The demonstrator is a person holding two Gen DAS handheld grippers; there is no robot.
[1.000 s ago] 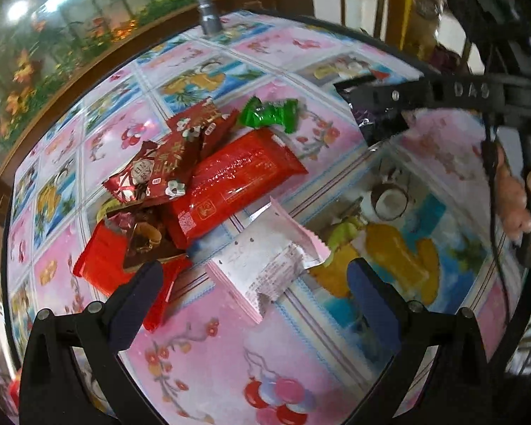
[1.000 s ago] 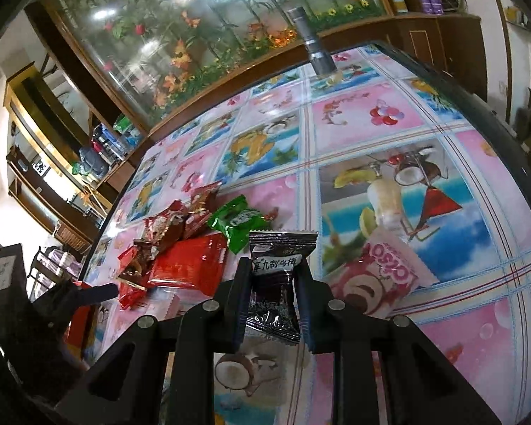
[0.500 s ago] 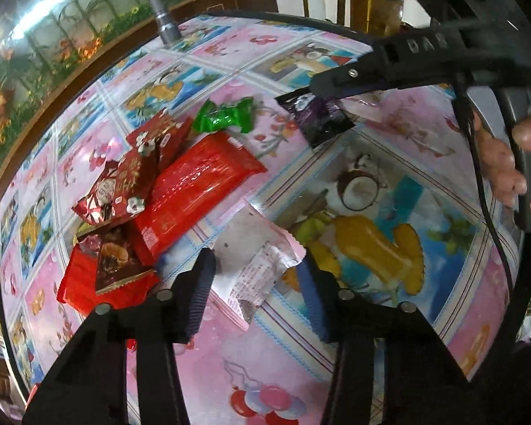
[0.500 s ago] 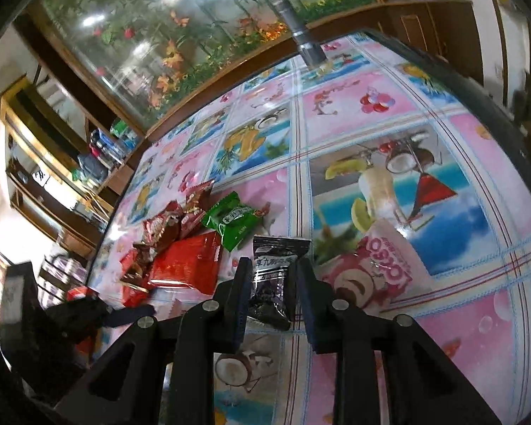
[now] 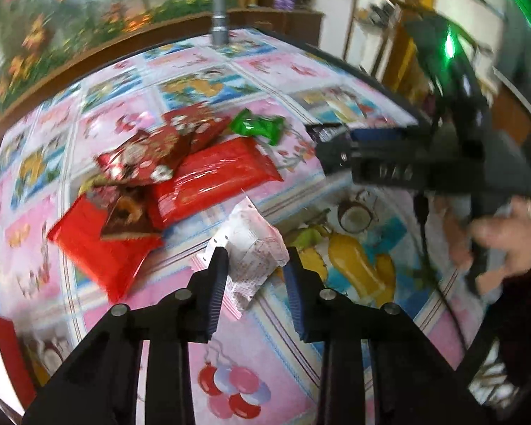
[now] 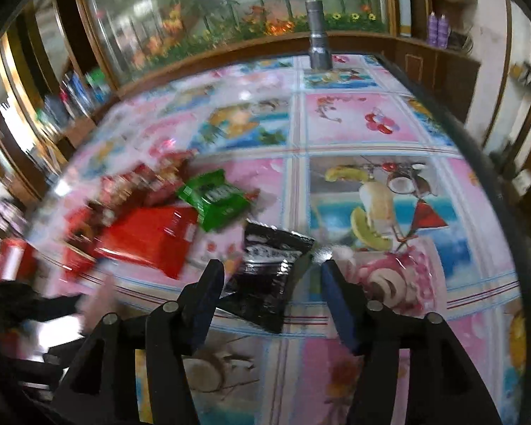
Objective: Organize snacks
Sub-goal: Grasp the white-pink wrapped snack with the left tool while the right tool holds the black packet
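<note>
Tablecloth (image 6: 371,131), black packet (image 6: 269,276) between right gripper (image 6: 272,276)

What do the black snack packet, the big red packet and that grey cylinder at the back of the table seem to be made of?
Black snack packet: probably thin plastic or foil film; it is glossy, crinkled, with crimped ends.
Big red packet: glossy plastic wrap, judging by the bright streaks across it.
Grey cylinder: likely metal; dull silver sheen with stepped rings, though painted plastic is possible.

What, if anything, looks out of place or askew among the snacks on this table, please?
The red packets lie in a loose overlapping heap, not sorted. The black packet sits askew between the opening right gripper jaws, and the pale pink packet is crumpled between the closing left gripper jaws.
</note>
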